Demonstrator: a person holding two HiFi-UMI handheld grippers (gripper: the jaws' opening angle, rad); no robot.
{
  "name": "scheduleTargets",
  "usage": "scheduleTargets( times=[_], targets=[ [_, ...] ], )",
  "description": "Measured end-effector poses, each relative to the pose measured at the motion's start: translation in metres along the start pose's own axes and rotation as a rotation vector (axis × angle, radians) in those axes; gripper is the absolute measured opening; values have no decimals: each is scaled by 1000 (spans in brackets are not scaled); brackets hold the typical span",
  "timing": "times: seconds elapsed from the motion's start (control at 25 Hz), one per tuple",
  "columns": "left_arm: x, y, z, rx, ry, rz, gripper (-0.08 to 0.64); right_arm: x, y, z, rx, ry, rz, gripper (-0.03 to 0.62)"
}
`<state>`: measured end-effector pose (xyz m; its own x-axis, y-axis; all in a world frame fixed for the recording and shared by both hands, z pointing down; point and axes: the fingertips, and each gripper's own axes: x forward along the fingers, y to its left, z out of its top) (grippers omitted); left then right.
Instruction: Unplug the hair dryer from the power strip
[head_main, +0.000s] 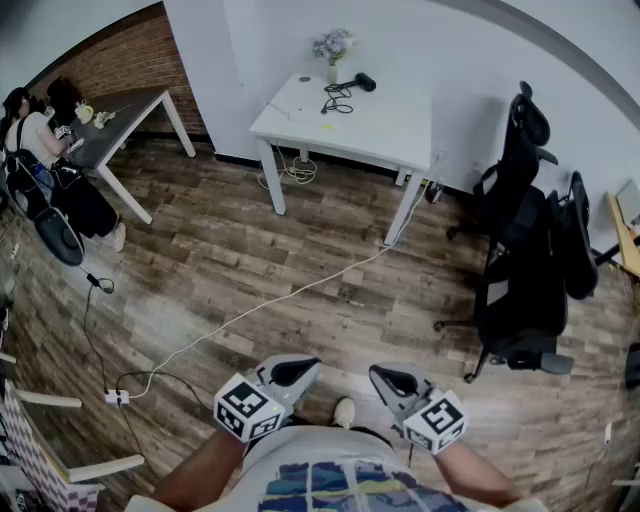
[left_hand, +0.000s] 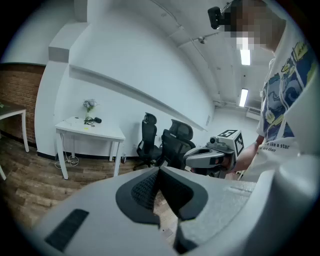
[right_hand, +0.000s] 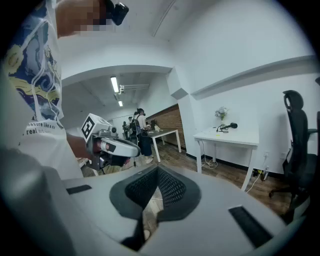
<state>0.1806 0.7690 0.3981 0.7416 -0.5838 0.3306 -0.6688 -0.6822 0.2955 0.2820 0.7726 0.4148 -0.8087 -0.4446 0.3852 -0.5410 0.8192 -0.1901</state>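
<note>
**Both tongs closed and empty; hair dryer far off on the bench.**
The left tongs (head_main: 300, 370) and right tongs (head_main: 388, 380) sit pad to pad, gripping nothing, low in front of the person. The hair dryer (head_main: 362, 82) lies at 12 o'clock, well apart from them, on the white bench (head_main: 390, 130) near a flower vase (head_main: 333, 60). It is small and black, with its dark cord (head_main: 337, 98) bundled just beside it. Expect a light, rigid shell and a limp cord. Grip the stiff plug body, never the cord. The power strip cannot be identified with certainty; a small white block (head_main: 117, 397) on the floor at 8 o'clock may be it.
</note>
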Motion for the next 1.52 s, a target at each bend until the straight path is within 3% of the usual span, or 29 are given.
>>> scheduleTargets(
  times=[0.24, 0.36, 0.52, 0.8, 0.92, 1.16, 1.52],
  targets=[
    [34, -25, 6, 5, 8, 21, 3, -29, -30, -7, 14, -33, 14, -2],
    [46, -19, 9, -6, 15, 41, 3, -28, -48, -12, 32, -25, 17, -2],
    [64, -2, 14, -23, 28, 41, 3, -12, -75, -2, 21, -89, 20, -2],
    [95, 67, 34, -29, 21, 0, 3, 45, -112, 20, -4, 9, 1, 3],
    [108, 107, 54, -14, 23, -23, 3, 76, -134, 49, -11, 3, -17, 92],
    [118, 180, 92, 8, 17, -72, 3, 142, -177, 101, -15, 1, -56, 69],
    [120, 274, 117, 1, -3, -100, 3, 226, -209, 150, -46, -10, -79, 63]
  ],
)
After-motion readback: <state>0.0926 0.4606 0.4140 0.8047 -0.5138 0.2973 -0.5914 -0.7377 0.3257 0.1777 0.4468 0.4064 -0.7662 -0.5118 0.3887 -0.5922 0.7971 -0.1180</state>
